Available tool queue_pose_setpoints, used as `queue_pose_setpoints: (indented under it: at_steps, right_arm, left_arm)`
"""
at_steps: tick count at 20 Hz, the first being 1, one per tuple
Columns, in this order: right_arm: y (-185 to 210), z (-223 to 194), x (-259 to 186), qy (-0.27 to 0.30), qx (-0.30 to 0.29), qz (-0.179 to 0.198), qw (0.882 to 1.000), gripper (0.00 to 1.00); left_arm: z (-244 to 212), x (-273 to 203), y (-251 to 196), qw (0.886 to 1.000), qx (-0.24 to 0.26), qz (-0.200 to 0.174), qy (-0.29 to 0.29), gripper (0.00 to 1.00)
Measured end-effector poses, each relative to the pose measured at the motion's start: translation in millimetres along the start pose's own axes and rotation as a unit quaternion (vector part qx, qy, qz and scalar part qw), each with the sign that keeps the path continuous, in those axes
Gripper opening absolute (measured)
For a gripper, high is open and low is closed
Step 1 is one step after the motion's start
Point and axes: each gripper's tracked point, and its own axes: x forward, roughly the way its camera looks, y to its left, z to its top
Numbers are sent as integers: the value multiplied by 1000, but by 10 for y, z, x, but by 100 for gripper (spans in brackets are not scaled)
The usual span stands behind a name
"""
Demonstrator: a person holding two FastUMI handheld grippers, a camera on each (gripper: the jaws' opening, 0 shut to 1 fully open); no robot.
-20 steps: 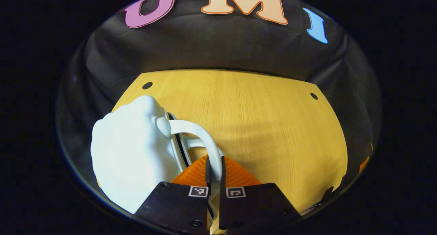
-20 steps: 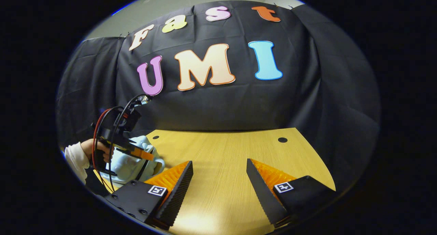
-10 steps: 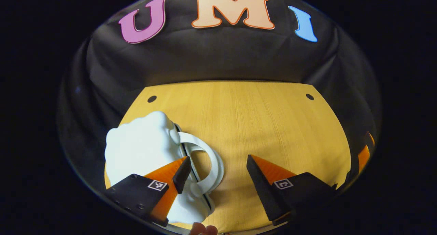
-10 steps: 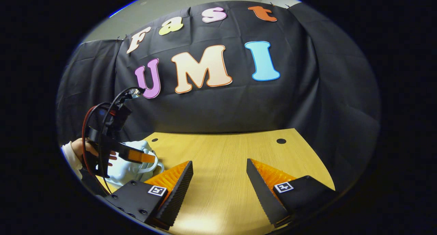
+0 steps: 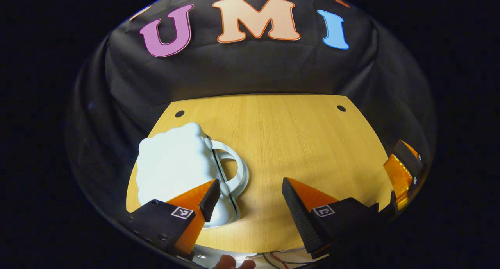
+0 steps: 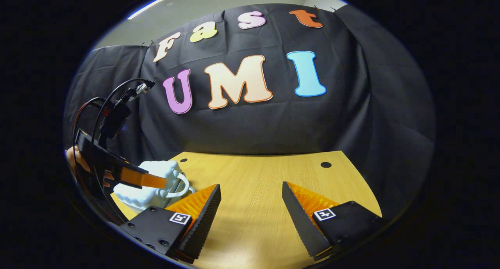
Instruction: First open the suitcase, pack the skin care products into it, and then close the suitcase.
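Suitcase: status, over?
Both grippers open: left gripper, right gripper, holding nothing. Suitcase shut on the table, handle free. Nothing in the way.

A light wooden table [image 5: 297, 144] stands against the black cloth wall [image 6: 254, 124], which hangs behind its far edge. Two small dark round holes sit near the table's far corners, one to the left [image 5: 179, 113], one to the right [image 5: 341, 108].
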Motion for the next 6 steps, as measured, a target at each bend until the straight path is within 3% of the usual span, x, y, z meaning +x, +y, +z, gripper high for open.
queue_pose_setpoints:
  at_steps: [6]
  right_arm:
    - [-26,36,-96,-6,-6,1,1000,98]
  left_arm:
    - [-16,-78,-59,1000,-20,-11,-6,95]
